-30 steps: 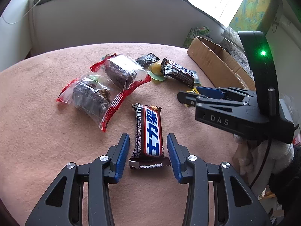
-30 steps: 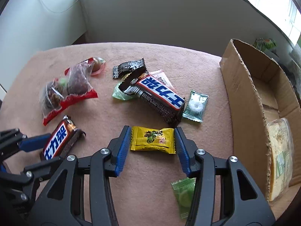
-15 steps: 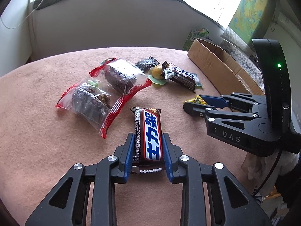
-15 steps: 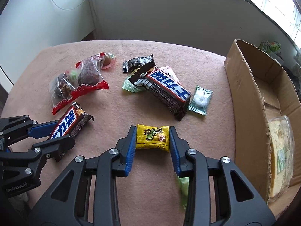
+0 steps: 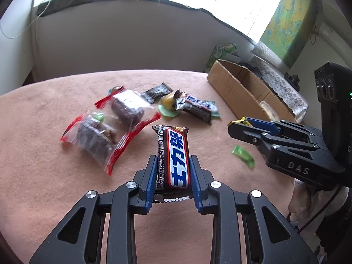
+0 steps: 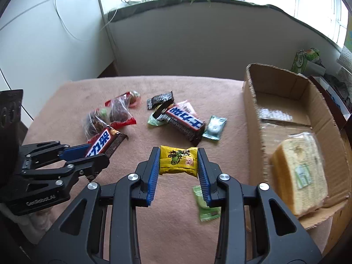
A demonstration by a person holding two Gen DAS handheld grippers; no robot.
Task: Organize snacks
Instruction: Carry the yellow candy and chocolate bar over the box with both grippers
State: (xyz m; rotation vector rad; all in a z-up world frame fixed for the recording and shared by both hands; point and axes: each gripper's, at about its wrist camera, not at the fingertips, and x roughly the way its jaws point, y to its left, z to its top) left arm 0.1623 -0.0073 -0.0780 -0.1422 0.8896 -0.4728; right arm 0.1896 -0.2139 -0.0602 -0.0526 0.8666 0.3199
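My left gripper (image 5: 173,164) is shut on a brown chocolate bar (image 5: 173,156) with a blue and white label, held off the pink tablecloth (image 5: 44,176). The same bar (image 6: 103,142) shows in the right wrist view between the left gripper's fingers (image 6: 74,154). My right gripper (image 6: 178,160) is shut on a yellow snack packet (image 6: 178,159), lifted above the cloth. From the left wrist view, only a yellow corner (image 5: 238,122) of that packet shows past the right gripper (image 5: 246,125). An open cardboard box (image 6: 253,118) stands to the right, holding a wrapped sponge cake (image 6: 299,176).
On the cloth lie two clear red-edged bags of dark cakes (image 5: 110,127), a second chocolate bar (image 6: 184,122), a small black packet (image 6: 159,99), a pale mint packet (image 6: 214,127) and a green candy (image 6: 206,206). A wall and windowsill stand behind.
Both grippers closed on their snacks: the left on the chocolate bar, the right on the yellow packet. Both snacks have been lifted off the cloth; the right gripper rose further, towards the box.
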